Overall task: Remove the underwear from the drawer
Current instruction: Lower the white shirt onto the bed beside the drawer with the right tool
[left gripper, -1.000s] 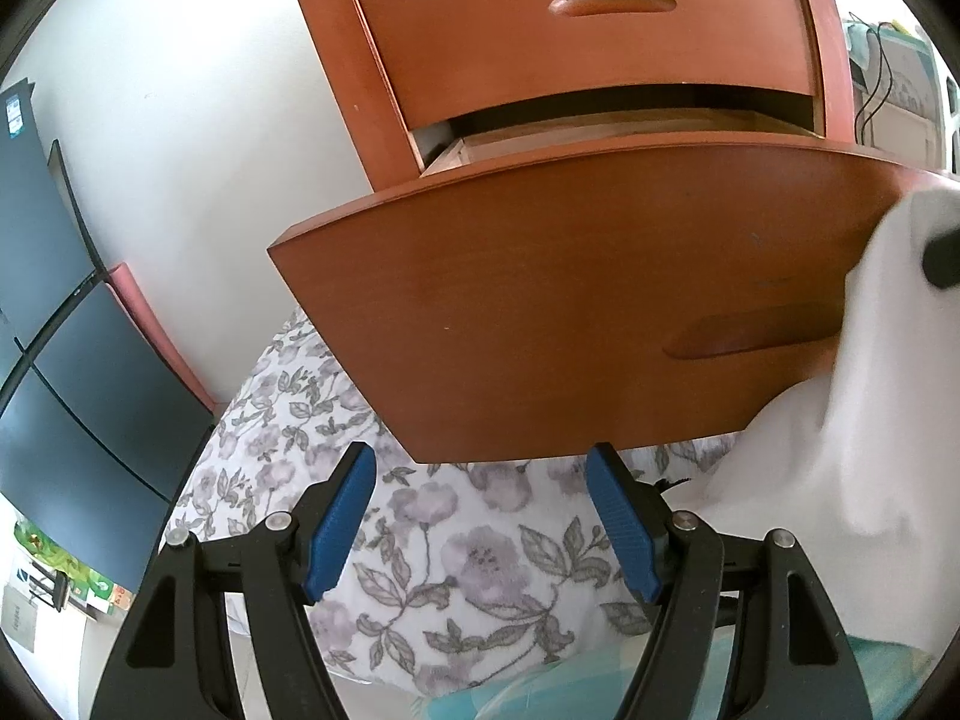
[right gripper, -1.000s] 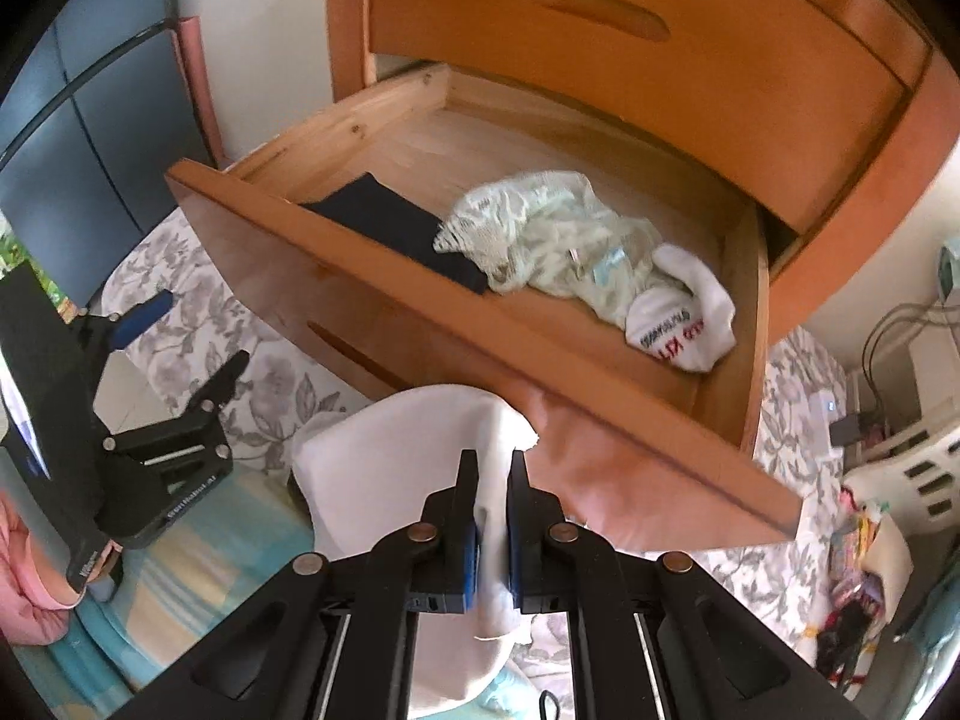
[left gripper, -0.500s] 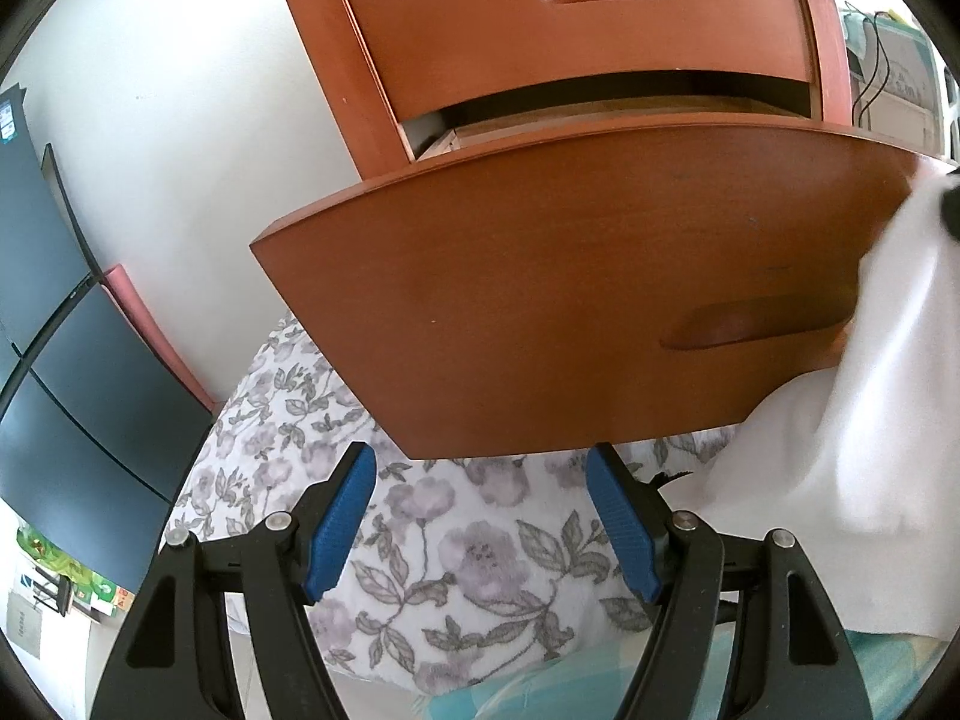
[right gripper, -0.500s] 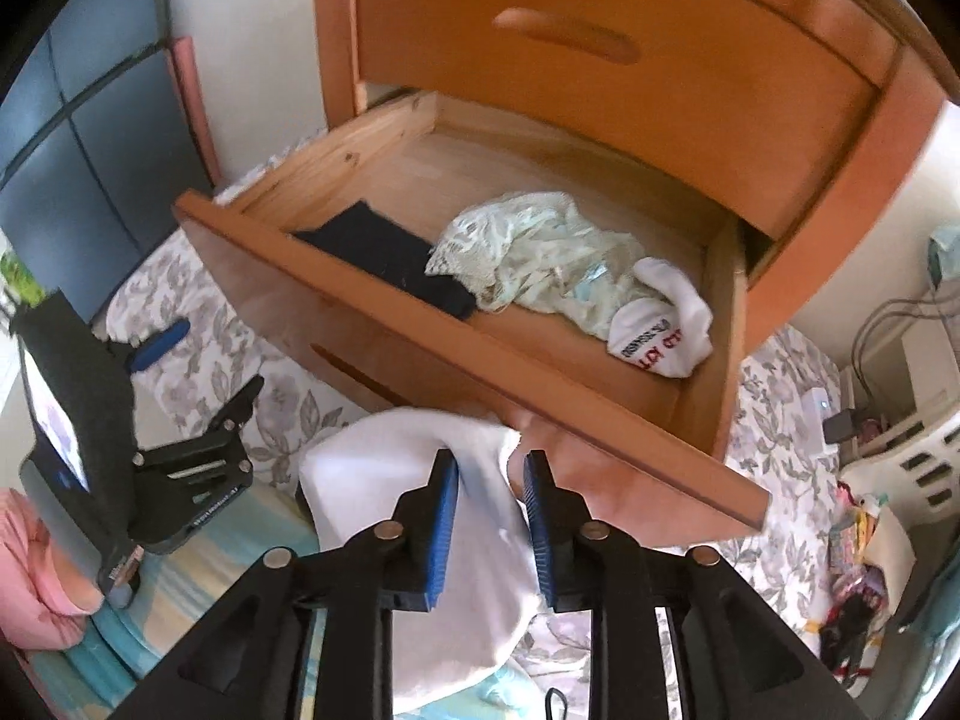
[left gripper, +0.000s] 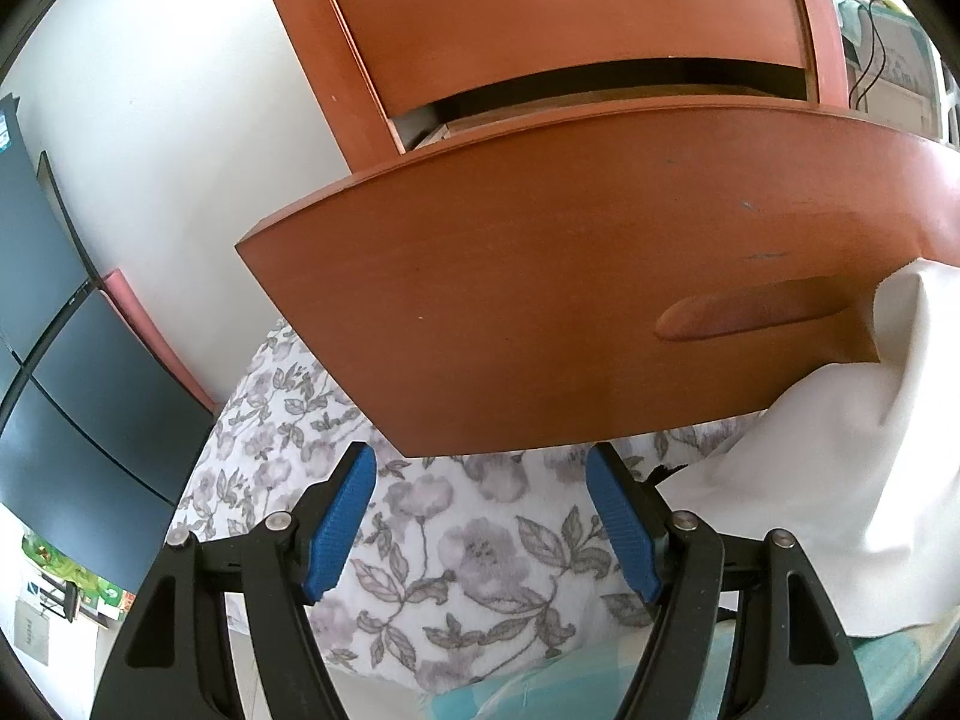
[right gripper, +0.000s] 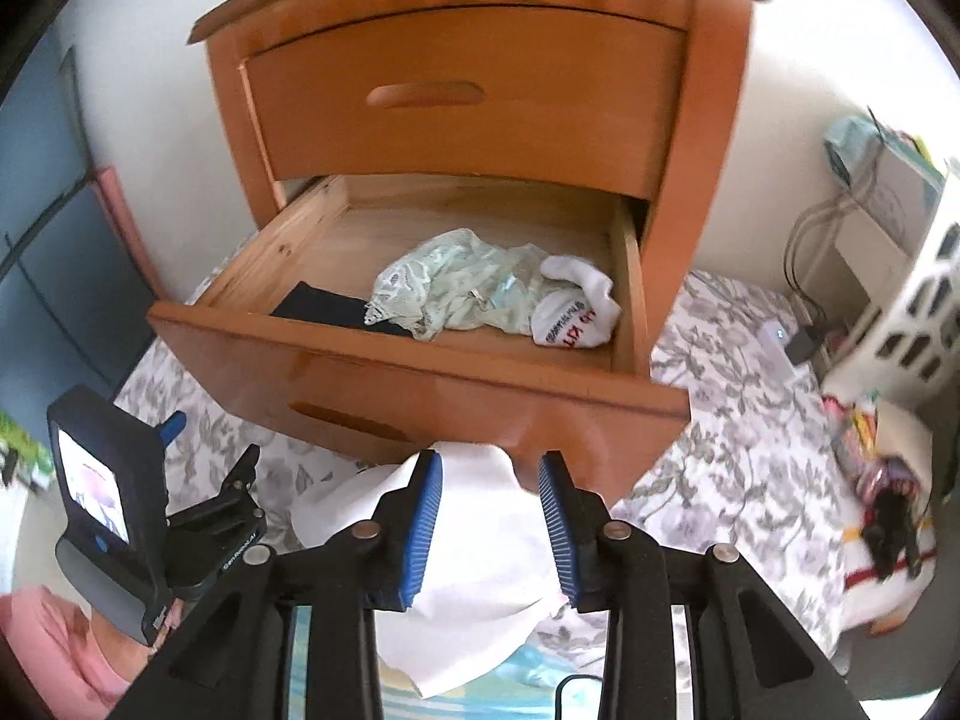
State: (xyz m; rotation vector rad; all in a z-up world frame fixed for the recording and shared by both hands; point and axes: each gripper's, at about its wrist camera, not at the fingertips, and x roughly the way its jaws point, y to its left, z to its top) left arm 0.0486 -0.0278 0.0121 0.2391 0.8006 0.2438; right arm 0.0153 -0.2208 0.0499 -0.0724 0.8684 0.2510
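right claw (right gripper: 491, 519): jaws just spread apart, white cloth (right gripper: 474, 546) loose between them, not pinched | left claw (left gripper: 480, 522): apart, empty | underwear (right gripper: 456, 285) in open drawer (right gripper: 384, 372), up ahead of right claw, long axis left-right, right hand nearer

My left gripper (left gripper: 480, 519) had black plastic arms with ridged blue pads on its fingers (left gripper: 339, 525) and silver screw heads at the joints. My right gripper (right gripper: 491, 525) was built the same: black arms, blue ribbed fingers (right gripper: 423, 525), silver screws. At the lower left of the right-wrist frame, I wore a pink sleeve (right gripper: 57, 651).
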